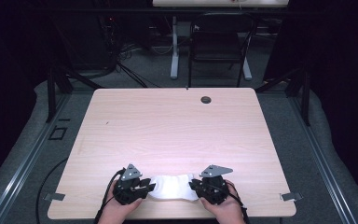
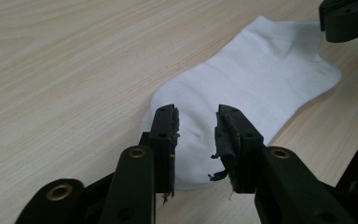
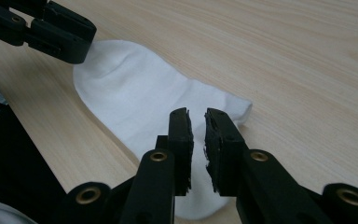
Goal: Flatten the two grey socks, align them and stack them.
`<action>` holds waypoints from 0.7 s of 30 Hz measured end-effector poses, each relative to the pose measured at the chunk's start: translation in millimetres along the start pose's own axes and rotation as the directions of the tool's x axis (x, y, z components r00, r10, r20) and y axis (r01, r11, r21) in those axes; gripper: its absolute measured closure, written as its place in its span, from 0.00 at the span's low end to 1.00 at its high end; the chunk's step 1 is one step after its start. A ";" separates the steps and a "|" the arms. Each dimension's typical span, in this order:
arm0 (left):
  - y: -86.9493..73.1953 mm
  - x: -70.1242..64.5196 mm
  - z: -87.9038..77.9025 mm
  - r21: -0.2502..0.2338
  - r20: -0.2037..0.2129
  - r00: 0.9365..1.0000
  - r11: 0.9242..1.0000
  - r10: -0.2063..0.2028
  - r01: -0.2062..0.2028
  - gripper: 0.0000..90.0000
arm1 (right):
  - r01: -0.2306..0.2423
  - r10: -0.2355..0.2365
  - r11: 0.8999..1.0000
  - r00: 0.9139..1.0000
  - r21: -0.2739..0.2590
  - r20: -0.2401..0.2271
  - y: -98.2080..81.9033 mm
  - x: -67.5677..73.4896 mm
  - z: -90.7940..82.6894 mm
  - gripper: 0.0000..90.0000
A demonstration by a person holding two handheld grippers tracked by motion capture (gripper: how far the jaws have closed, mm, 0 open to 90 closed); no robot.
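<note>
High view: white sock [image 1: 171, 186] lies flat at the near table [image 1: 177, 126] edge, between left gripper [image 1: 145, 185] and right gripper [image 1: 195, 185]. Left gripper view: jaws apart over one end of the sock, no grip. Right gripper view: jaws narrowly apart over the other end — nothing pinched. Judged: sock laid out, not yet folded.

Plain white sock [image 2: 256, 79] on pale wood-grain table [image 2: 74, 70].
</note>
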State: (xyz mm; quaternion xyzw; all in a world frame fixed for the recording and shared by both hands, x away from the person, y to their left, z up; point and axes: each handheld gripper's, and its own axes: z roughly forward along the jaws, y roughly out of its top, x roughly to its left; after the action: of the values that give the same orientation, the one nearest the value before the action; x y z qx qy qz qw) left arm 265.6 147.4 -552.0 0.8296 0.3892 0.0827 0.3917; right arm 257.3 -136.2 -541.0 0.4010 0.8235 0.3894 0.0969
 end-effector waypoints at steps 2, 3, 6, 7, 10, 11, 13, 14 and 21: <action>1.4 -3.2 3.1 0.003 -0.005 1.000 1.000 0.018 -0.018 0.74 | 0.003 -0.003 1.000 1.000 -0.005 -0.003 3.1 2.9 4.9 0.91; 1.5 -3.7 4.3 0.008 0.003 1.000 1.000 0.011 -0.011 0.74 | 0.004 -0.004 1.000 1.000 -0.004 -0.001 3.3 3.5 6.8 0.92; 0.0 -3.4 8.5 0.019 -0.005 1.000 1.000 0.022 -0.022 0.74 | -0.003 0.003 1.000 1.000 0.002 0.001 2.0 3.4 11.7 0.93; -1.2 -3.3 9.8 0.025 -0.005 1.000 1.000 0.017 -0.017 0.73 | -0.001 0.001 1.000 1.000 0.016 0.000 1.1 2.3 12.6 0.93; -4.5 -0.2 13.0 0.036 -0.012 1.000 0.999 0.015 -0.015 0.73 | -0.003 0.003 1.000 1.000 0.020 0.014 -1.8 0.7 15.6 0.93; -4.5 -0.2 13.0 0.036 -0.012 1.000 0.999 0.015 -0.015 0.73 | -0.007 0.007 1.000 1.000 0.017 0.015 -2.7 0.7 16.4 0.93; -6.1 1.5 14.1 0.041 -0.007 1.000 0.999 0.009 -0.008 0.72 | -0.004 0.003 1.000 1.000 0.015 0.020 -3.5 0.0 17.0 0.93; -7.0 1.9 15.0 0.037 -0.006 1.000 0.999 0.008 -0.007 0.72 | -0.009 0.008 1.000 1.000 0.015 0.020 -4.3 -0.6 17.6 0.93; -10.3 5.2 17.3 0.040 0.004 1.000 0.999 0.020 -0.020 0.71 | -0.026 0.025 0.999 0.999 0.043 0.038 -10.9 -8.9 23.7 0.92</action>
State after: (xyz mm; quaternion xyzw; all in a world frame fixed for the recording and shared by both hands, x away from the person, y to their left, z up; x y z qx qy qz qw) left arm 270.9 144.9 -572.0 0.8413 0.3819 0.0772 0.3747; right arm 268.0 -133.5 -566.3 0.4208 0.8245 0.3652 0.0988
